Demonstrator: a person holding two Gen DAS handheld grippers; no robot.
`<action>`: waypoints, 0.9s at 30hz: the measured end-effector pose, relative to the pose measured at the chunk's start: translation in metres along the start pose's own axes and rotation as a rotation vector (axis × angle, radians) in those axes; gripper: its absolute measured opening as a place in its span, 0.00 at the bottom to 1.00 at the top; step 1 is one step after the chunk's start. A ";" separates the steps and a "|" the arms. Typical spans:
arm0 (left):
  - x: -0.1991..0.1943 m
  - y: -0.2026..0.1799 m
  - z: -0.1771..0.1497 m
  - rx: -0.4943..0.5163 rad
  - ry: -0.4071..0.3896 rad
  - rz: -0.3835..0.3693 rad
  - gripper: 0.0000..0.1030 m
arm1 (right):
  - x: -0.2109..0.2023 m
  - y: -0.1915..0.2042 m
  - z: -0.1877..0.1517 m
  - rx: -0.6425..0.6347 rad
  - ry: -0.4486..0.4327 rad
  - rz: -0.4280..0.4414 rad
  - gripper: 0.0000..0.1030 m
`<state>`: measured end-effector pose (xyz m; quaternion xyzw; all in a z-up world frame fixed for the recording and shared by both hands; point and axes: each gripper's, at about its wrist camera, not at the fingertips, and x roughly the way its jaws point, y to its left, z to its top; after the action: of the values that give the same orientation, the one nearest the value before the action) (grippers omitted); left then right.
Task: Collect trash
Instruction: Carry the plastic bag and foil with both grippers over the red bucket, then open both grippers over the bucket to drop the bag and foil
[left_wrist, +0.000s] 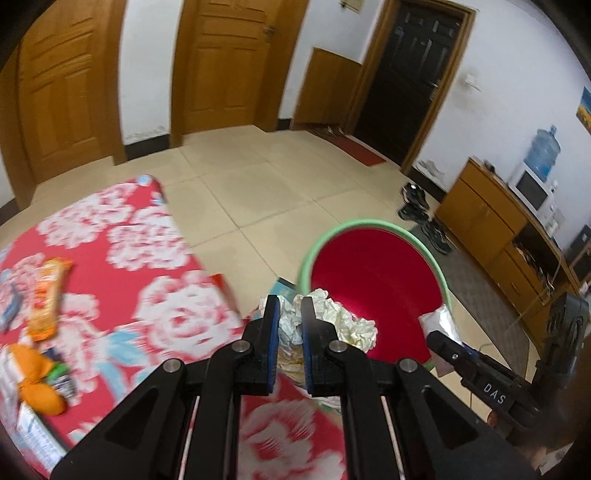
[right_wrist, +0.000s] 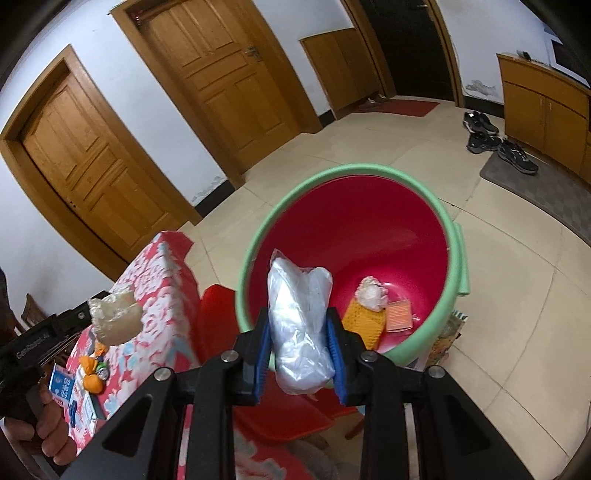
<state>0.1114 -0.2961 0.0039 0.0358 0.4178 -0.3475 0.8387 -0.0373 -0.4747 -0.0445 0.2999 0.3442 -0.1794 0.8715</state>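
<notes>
My left gripper (left_wrist: 290, 301) is shut on a crumpled wad of whitish paper (left_wrist: 343, 321), held at the near rim of a red bucket with a green rim (left_wrist: 369, 273). My right gripper (right_wrist: 298, 314) is shut on a clear plastic bag (right_wrist: 299, 332) above the near edge of the same bucket (right_wrist: 351, 229). At the bucket's bottom lie a white crumpled ball (right_wrist: 371, 293), a yellow knitted piece (right_wrist: 360, 325) and an orange packet (right_wrist: 399, 314). On the floral tablecloth (left_wrist: 122, 288) remain an orange wrapper (left_wrist: 48, 299) and orange peel (left_wrist: 37, 384).
A red plastic chair (right_wrist: 280, 413) stands between table and bucket. Black shoes (right_wrist: 484, 136) and a grey mat (right_wrist: 535, 188) lie on the tiled floor by a wooden cabinet (left_wrist: 480, 218). Wooden doors line the far wall. A box (right_wrist: 443, 339) leans beside the bucket.
</notes>
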 end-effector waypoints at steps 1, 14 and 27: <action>0.007 -0.005 0.001 0.009 0.008 -0.007 0.09 | 0.002 -0.004 0.002 0.005 0.001 -0.005 0.31; 0.065 -0.049 0.007 0.075 0.071 -0.069 0.13 | 0.012 -0.028 0.009 0.027 -0.013 -0.030 0.35; 0.056 -0.050 0.010 0.073 0.060 -0.064 0.38 | 0.004 -0.033 0.013 0.050 -0.039 -0.020 0.50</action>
<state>0.1103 -0.3679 -0.0186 0.0635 0.4308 -0.3879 0.8124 -0.0452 -0.5084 -0.0523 0.3143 0.3254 -0.2024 0.8685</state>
